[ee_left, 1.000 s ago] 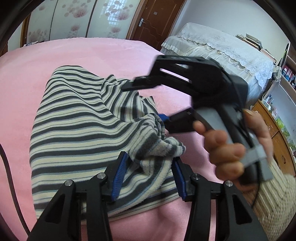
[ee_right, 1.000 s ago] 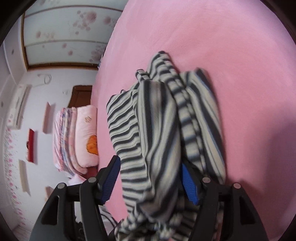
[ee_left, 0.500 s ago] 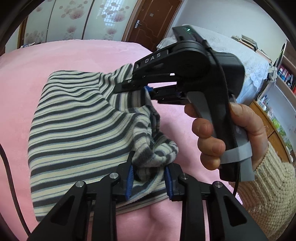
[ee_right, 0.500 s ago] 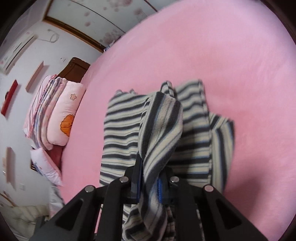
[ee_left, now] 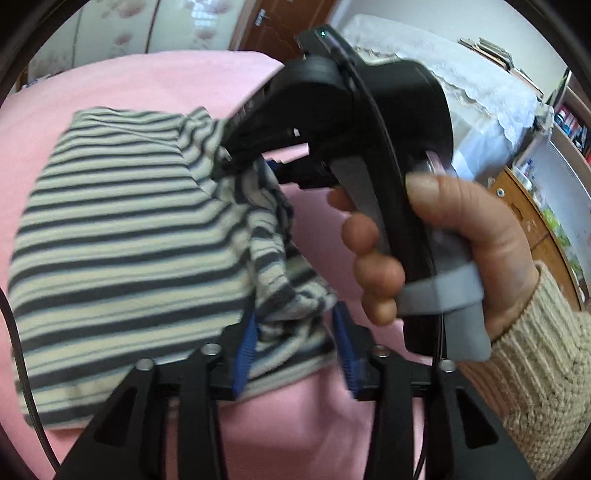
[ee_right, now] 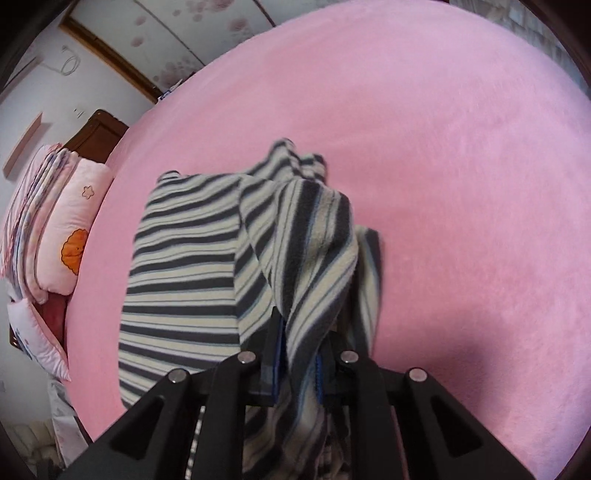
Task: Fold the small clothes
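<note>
Striped garment [ee_left: 122,236]: cream and dark grey knit, lying on the pink bedspread [ee_right: 443,155], partly flat and partly lifted.

Left gripper [ee_left: 293,341]: positioned at the near edge of the striped garment. A bunched fold of fabric sits between its blue pads [ee_left: 243,341]. The pads stand apart with a visible gap on either side of the fold, so the jaws are spread and not clamping.

Right gripper [ee_right: 297,363]: positioned at the near right corner of the striped garment. Its jaws are clenched on a raised ridge of the fabric, which rises from between the pads and drapes back down onto the flat portion. In the left wrist view the right gripper [ee_left: 240,158] reaches onto the far right part of the striped garment, held by the person's right hand [ee_left: 454,236] in a cream knit sleeve [ee_left: 535,369].

Beyond the striped garment, at the left of the bedspread in the right wrist view, lies a stack of pink pillows [ee_right: 62,225].

Markings: no legible writing on the striped garment or on either gripper; a green indicator light [ee_left: 323,34] shows on top of the right gripper body.
</note>
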`<state>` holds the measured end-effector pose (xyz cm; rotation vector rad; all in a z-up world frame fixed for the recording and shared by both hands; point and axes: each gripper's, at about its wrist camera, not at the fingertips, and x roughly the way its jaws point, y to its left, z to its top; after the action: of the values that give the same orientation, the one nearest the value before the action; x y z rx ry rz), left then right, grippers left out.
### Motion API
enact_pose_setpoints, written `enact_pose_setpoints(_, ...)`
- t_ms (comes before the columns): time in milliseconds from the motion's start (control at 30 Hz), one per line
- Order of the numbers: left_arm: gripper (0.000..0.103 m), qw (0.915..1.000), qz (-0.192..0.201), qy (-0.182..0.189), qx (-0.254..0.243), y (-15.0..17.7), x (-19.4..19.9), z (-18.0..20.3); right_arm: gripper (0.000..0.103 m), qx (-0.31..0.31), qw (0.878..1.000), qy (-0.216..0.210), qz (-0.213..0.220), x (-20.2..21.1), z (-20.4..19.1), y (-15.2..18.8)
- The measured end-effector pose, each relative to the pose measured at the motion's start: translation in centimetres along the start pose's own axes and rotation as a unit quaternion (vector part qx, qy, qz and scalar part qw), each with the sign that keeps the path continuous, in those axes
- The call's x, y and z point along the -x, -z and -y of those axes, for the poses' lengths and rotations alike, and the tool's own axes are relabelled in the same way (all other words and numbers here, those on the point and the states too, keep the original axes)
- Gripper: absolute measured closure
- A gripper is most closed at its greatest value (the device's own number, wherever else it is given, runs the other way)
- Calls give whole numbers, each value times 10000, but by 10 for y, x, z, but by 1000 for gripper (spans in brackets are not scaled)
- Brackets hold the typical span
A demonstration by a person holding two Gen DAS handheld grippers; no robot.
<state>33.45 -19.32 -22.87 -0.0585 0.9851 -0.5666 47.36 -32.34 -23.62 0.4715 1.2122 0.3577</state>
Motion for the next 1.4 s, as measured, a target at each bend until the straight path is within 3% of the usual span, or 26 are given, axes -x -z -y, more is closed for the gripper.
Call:
enact_pose_setpoints(67, 45, 9999, 18, 114, 10, 1, 2, 4, 79, -128, 9997, -197, -1, 6, 2, 1)
enact_pose_setpoints(167, 42, 9997, -44, 235, 101, 4, 17, 2, 64, -68, 9998, 1, 188, 29, 3, 6)
enact_pose_setpoints(300, 42, 9994, 155, 209, 245, 4, 59, -15, 62, 409, 9967, 259, 649, 71, -15, 26)
enact_pose_setpoints(367, 35, 9983, 410, -14, 411, 4, 81, -30, 62, 730, 9939, 294, 771, 85, -32, 38)
enact_pose_setpoints(500, 34, 9898, 803, -723, 928, 1, 103, -75, 62, 1332, 9872, 289, 831, 94, -71, 69)
enact_pose_setpoints(600, 34, 9834, 726, -947, 1369, -3, 95, -111, 69, 1780, 9790, 451, 888, 83, -98, 91)
enact_pose_setpoints(667, 34, 9827, 638, -989, 1428, 3, 87, -116, 85, 1937, 9761, 624, 758, 71, -102, 100)
enact_pose_setpoints(800, 34, 9804, 356, -1479, 1254, 12, 67, -121, 91, 1901, 9721, 1228, 623, 55, -81, 122)
enact_pose_setpoints(867, 34, 9802, 250, -1543, 1218, 17, 53, -126, 103, 1613, 9765, 1295, 606, 57, -58, 127)
enact_pose_setpoints(1033, 32, 9808, 104, -1495, 1248, 29, 42, -140, 103, 978, 9882, 1059, 515, 62, -10, 135)
enact_pose_setpoints(1267, 32, 9830, 32, -1465, 1105, 29, 53, -142, 103, 910, 9890, 1036, 539, 62, -11, 140)
enact_pose_setpoints(1400, 31, 9827, 56, -1426, 1179, 23, 67, -141, 99, 860, 9923, 689, 558, 77, -18, 143)
